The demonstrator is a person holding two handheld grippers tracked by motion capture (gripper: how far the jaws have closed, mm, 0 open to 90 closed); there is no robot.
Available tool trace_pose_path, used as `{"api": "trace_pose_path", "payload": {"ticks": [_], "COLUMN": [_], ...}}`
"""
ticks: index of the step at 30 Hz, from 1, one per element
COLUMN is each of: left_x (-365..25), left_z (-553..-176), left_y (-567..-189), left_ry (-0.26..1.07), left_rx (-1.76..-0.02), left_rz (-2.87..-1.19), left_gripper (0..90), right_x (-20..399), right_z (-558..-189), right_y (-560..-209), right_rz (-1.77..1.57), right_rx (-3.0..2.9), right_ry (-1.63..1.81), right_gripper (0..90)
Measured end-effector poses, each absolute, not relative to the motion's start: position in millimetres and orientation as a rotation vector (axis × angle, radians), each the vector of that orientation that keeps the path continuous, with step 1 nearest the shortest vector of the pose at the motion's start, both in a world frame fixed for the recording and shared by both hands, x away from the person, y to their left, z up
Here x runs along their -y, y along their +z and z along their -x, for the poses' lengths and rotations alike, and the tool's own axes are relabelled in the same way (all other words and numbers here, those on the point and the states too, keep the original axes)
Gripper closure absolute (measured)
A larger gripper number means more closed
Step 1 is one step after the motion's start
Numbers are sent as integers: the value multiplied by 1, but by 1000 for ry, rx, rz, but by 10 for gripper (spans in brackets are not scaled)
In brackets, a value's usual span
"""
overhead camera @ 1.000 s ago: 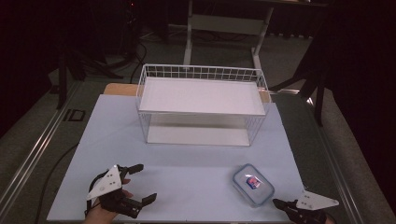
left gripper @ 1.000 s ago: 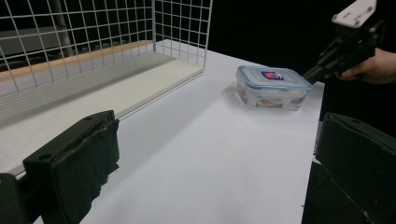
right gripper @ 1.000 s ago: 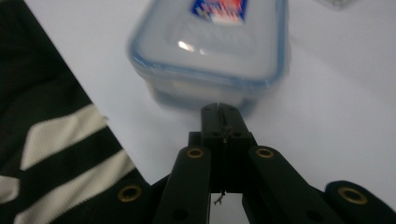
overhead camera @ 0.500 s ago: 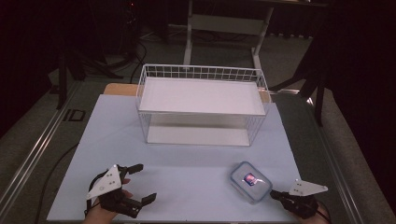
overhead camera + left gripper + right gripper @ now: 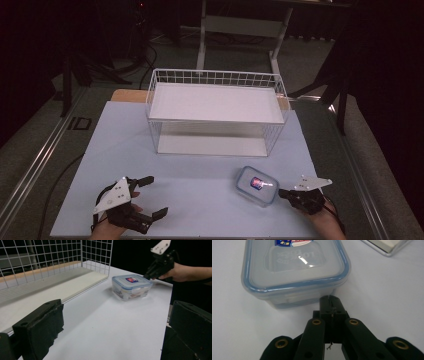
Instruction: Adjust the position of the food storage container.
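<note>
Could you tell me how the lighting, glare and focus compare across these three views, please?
High view: the table is evenly lit and the surroundings fall to near black. Left gripper view: the left gripper looms soft and blurred in front, while the lidded container is sharper. Right gripper view: a small white glare streak sits on the container's lid, and the shut right gripper is fairly crisp.

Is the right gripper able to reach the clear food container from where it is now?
Probably yes: the right gripper, jaws shut, points at the food container from close beside it, with bare table around.
</note>
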State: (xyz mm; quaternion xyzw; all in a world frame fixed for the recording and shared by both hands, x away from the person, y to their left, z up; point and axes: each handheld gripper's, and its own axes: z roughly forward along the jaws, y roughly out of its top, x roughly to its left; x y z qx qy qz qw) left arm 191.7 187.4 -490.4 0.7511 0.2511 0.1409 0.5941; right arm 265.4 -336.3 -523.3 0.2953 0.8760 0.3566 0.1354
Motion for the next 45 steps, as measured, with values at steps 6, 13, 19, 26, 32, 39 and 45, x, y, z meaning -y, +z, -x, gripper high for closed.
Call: {"api": "trace_pose_path", "payload": {"ticks": [6,13,19,26,32,39,45], "left_x": [-187,-187,-188,-189,-189,-188,-187], "left_z": [-191,-192,-191,-191,-191,-191,-191], "left_y": [-490,-490,-490,-489,-489,-490,-491], "left_ry": [326,326,326,325,325,321,310], "left_rx": [-581,-581,-580,-578,-578,-581,-588], "left_rz": [-1742,-1742,-1741,-1743,-1740,-1745,-1747], "left_gripper": [5,5,5,5,5,5,4], "right_x": [323,292,271,261,270,275,264], "right_z": [-281,-309,-319,-327,-320,-303,-306], "right_y": [-524,-526,-528,-529,-527,-519,-519], "right_rz": [-842,-806,-786,-780,-810,-824,-819], "right_rx": [-2558,-2577,-2596,-2601,-2587,-2581,-2602], "right_ry": [1024,996,1001,998,960,1037,1022], "right_gripper": [900,900,900,900,900,900,900]}}
